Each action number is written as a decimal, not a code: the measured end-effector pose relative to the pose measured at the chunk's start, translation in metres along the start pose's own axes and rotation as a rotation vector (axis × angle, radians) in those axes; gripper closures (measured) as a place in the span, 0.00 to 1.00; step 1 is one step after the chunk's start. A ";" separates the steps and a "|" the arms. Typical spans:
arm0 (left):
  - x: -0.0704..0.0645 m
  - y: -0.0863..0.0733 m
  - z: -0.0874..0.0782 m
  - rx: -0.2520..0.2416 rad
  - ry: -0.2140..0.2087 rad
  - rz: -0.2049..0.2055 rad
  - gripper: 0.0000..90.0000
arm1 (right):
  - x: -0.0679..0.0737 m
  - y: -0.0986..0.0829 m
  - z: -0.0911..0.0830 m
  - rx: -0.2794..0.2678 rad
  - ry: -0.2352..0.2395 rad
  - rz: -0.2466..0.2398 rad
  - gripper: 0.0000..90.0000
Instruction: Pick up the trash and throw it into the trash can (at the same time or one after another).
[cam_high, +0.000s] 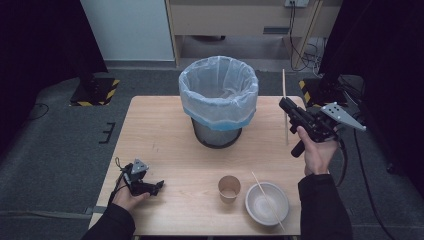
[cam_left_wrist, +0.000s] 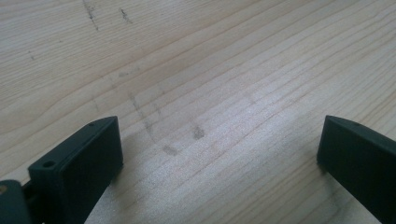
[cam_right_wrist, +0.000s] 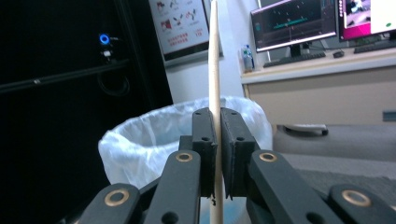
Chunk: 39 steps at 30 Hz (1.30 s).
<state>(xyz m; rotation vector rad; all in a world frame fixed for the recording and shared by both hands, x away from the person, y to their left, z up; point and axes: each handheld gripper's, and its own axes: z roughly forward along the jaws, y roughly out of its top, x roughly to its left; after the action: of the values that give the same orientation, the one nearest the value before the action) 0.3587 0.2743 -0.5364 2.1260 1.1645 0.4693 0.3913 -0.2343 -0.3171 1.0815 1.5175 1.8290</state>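
Right now my right gripper (cam_high: 289, 107) is clamped on a wooden stick (cam_high: 284, 95), jaws pressed flat against it from both sides. Stick stands upright, held up in the air just to the right of the lined bin (cam_high: 218, 100), not yet over its mouth. In the right gripper view the stick (cam_right_wrist: 214, 56) runs straight up between the pads, with the bin (cam_right_wrist: 140, 140) behind it.

Handling, my read: very light, thin, stiff but likely to snap if levered. Smooth wood could slip or pivot in the pads. Grip sits low on its length, so the long end above may swing; a hold nearer the middle would steady it.

Left gripper (cam_high: 150, 187) rests low near the front left of the table (cam_high: 165, 140), well apart from the bin, jaws spread wide with nothing between.

Second stick (cam_high: 267, 200) lies across the bowl (cam_high: 266, 203), nearer me than the bin, beside a paper cup (cam_high: 229, 188).
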 end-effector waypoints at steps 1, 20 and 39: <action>0.000 0.000 0.000 0.000 0.000 0.000 0.00 | 0.001 0.001 0.002 -0.005 0.003 -0.001 0.95; 0.000 0.000 0.000 0.000 0.000 -0.001 0.00 | 0.012 0.024 0.041 -0.064 0.044 -0.011 0.95; -0.001 0.001 0.001 0.000 -0.005 0.006 0.00 | 0.030 0.038 0.090 -0.091 0.077 -0.037 0.95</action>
<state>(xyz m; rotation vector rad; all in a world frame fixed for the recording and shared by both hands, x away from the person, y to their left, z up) 0.3588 0.2729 -0.5364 2.1300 1.1557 0.4658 0.4534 -0.1701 -0.2680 0.9442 1.4726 1.9142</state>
